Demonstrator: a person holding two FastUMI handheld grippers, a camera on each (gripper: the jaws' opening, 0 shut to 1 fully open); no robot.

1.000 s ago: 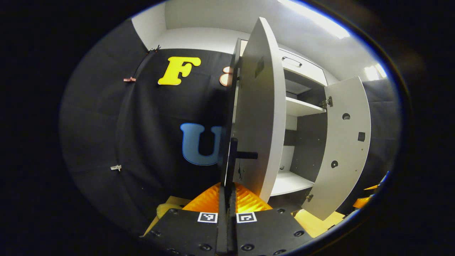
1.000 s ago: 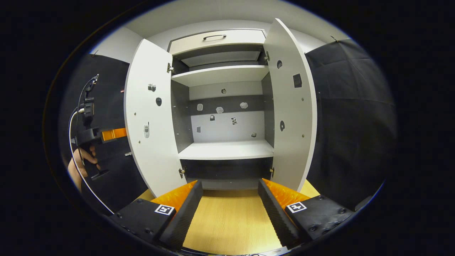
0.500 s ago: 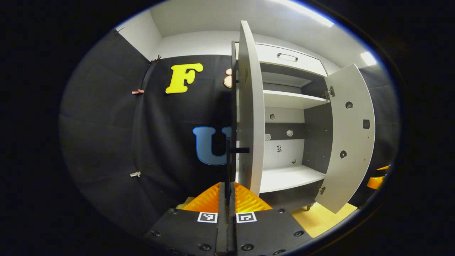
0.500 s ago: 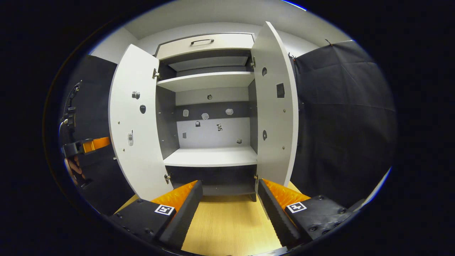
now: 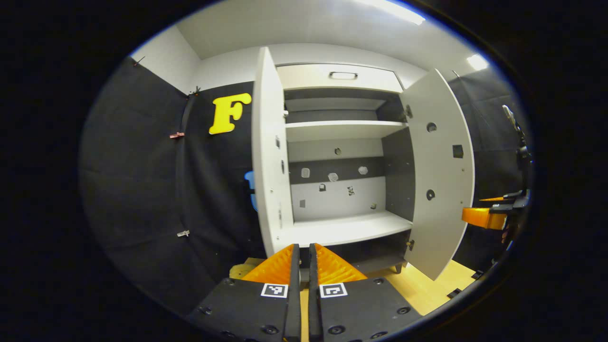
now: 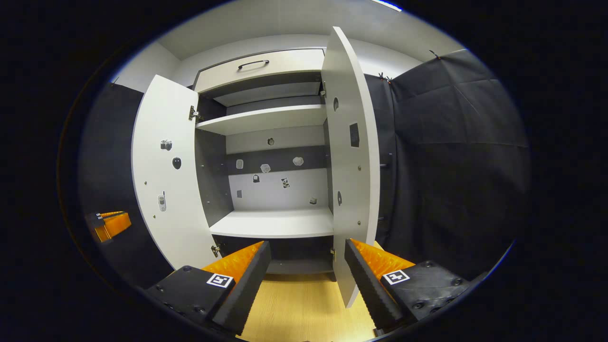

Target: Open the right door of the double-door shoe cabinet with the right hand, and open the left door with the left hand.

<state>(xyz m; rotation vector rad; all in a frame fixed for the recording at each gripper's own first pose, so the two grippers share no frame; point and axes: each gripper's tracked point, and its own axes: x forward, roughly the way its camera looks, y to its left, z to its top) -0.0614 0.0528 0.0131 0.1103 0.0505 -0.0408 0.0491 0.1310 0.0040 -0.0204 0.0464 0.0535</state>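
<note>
The shoe cabinet (image 6: 266, 61) looks like smooth, matt white laminate board, as do its left door (image 6: 164, 171), right door (image 6: 351, 161) and shelf (image 6: 275, 223). Its inner side walls (image 6: 211, 175) are matt dark grey. The drawer handle (image 6: 253, 63) looks like dark metal. The floor (image 6: 304, 308) is pale wood-grain with a slight sheen. The booth wall (image 6: 451, 152) is matt black cloth, creased.

**Bright overhead light, strong fisheye bend**

Long white ceiling light strips (image 5: 389, 5) glare at the left gripper view's top edge. The white double-door shoe cabinet (image 5: 342, 130) is evenly lit and sharp; its dark grey recesses are shadowed. Straight door edges bow outward in both views.
</note>
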